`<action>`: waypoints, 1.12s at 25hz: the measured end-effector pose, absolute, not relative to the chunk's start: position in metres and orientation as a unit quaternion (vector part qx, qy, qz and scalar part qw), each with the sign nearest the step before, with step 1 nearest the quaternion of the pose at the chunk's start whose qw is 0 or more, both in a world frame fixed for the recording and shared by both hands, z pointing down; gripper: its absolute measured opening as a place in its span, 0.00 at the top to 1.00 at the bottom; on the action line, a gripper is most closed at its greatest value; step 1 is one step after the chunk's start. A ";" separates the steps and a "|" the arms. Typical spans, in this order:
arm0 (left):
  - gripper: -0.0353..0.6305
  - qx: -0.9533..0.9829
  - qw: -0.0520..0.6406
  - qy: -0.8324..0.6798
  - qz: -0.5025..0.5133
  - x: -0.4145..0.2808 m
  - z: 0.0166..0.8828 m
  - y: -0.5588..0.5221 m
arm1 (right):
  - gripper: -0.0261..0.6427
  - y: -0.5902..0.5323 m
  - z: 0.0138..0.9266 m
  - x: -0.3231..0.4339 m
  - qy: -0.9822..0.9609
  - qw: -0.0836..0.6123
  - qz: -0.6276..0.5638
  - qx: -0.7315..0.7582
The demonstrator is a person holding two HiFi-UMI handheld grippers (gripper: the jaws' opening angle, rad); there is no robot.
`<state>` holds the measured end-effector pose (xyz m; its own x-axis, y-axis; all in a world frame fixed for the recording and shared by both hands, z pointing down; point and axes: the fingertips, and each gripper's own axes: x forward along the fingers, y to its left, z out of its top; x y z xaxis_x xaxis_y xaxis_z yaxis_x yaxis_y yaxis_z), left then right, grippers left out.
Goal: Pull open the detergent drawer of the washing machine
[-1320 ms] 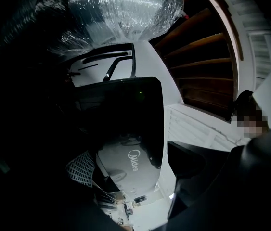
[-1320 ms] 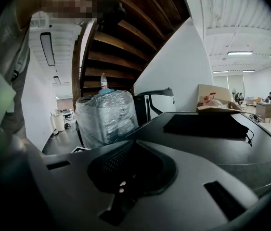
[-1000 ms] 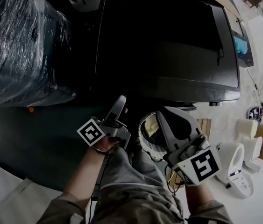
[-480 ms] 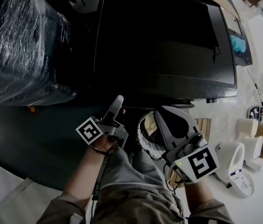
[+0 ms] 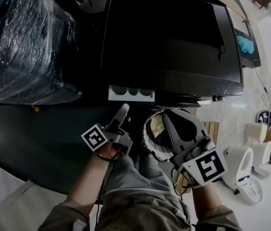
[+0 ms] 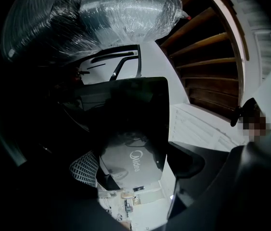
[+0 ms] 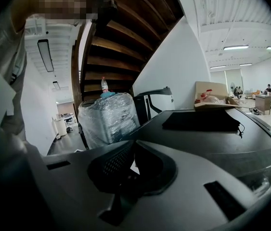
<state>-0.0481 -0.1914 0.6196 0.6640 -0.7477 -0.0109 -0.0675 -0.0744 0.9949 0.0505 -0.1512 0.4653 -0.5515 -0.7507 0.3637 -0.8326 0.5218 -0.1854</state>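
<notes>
The detergent drawer stands pulled out from the front of the dark washing machine, a pale tray with three hollows showing, and it lies just ahead of the tips of the left gripper. In the left gripper view the fingers are spread wide with nothing clamped between them; a grey logo panel of the machine fills the gap beyond them, and whether either finger touches the drawer cannot be told. The right gripper has its fingers closed together on nothing, which its own view confirms. The drawer sits ahead of these fingers and off to their left, and the round door ring lies between the two grippers, close beside the right fingers. A plastic-wrapped bundle stands well to the left of the left fingers
</notes>
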 end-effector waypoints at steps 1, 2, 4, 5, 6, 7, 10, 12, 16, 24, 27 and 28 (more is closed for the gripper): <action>0.27 0.678 0.611 -0.301 -0.278 -0.049 0.620 -0.186 | 0.91 -0.148 0.466 0.051 -0.864 0.124 0.170 0.458; 0.27 0.677 0.611 -0.301 -0.277 -0.050 0.620 -0.181 | 0.91 -0.146 0.465 0.050 -0.864 0.124 0.169 0.457; 0.27 0.677 0.612 -0.301 -0.276 -0.052 0.620 -0.170 | 0.91 -0.142 0.461 0.047 -0.867 0.111 0.169 0.456; 0.27 0.677 0.613 -0.300 -0.275 -0.052 0.620 -0.164 | 0.91 -0.140 0.459 0.046 -0.867 0.109 0.170 0.456; 0.27 0.677 0.613 -0.299 -0.274 -0.052 0.619 -0.159 | 0.91 -0.138 0.458 0.046 -0.866 0.109 0.172 0.457; 0.27 0.679 0.613 -0.298 -0.273 -0.052 0.619 -0.154 | 0.91 -0.135 0.457 0.046 -0.866 0.110 0.172 0.456; 0.27 0.678 0.616 -0.297 -0.269 -0.054 0.620 -0.140 | 0.91 -0.125 0.458 0.043 -0.870 0.121 0.172 0.446; 0.27 0.677 0.618 -0.296 -0.268 -0.055 0.621 -0.131 | 0.91 -0.119 0.458 0.039 -0.873 0.122 0.172 0.440; 0.27 0.676 0.620 -0.296 -0.267 -0.056 0.620 -0.116 | 0.91 -0.109 0.458 0.036 -0.872 0.128 0.176 0.438; 0.26 0.668 0.621 -0.306 -0.271 -0.060 0.620 -0.106 | 0.91 -0.093 0.455 0.034 -0.871 0.138 0.174 0.438; 0.26 0.660 0.627 -0.321 -0.261 -0.060 0.623 -0.103 | 0.91 -0.090 0.450 0.036 -0.870 0.141 0.172 0.440; 0.26 0.657 0.628 -0.330 -0.253 -0.061 0.624 -0.103 | 0.91 -0.090 0.448 0.035 -0.870 0.139 0.174 0.441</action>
